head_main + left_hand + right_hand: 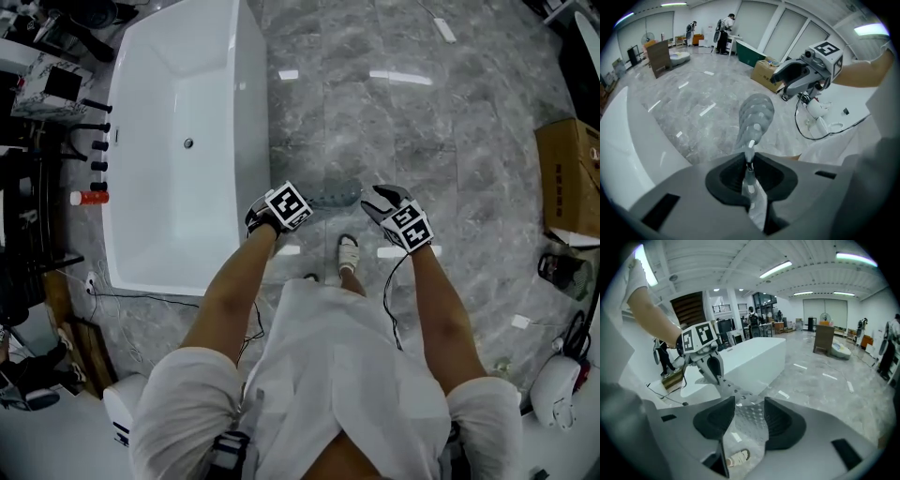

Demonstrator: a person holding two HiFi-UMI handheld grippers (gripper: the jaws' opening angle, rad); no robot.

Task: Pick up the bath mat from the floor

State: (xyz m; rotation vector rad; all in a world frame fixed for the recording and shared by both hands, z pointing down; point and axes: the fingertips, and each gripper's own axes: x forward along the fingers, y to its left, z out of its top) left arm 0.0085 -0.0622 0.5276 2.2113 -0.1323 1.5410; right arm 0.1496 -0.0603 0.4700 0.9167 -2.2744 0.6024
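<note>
While the grey marbled floor (450,141) fills most of the head view, with a long white bathtub (187,112) standing on it at the person's left and a cardboard box (570,173) well apart at the right, the bath mat (334,195) is off the floor, slung between the two grippers in front of the person. It is a thin, limp sheet, grey and partly see-through, patterned all over with rows of small pale ovals; whether these are bumps or holes cannot be told. Seen from the left gripper, it runs away from the jaws as a narrow, curled strip with a rounded end. The left gripper (749,165) has its jaws closed on one edge of the mat, pinching it edge-on. The right gripper (749,416) has its jaws standing wide apart, the dotted surface of the mat lying flat in the gap between them, and neither pad clearly presses on it. Below the mat, a sandalled foot (348,251) stands on the floor.
</note>
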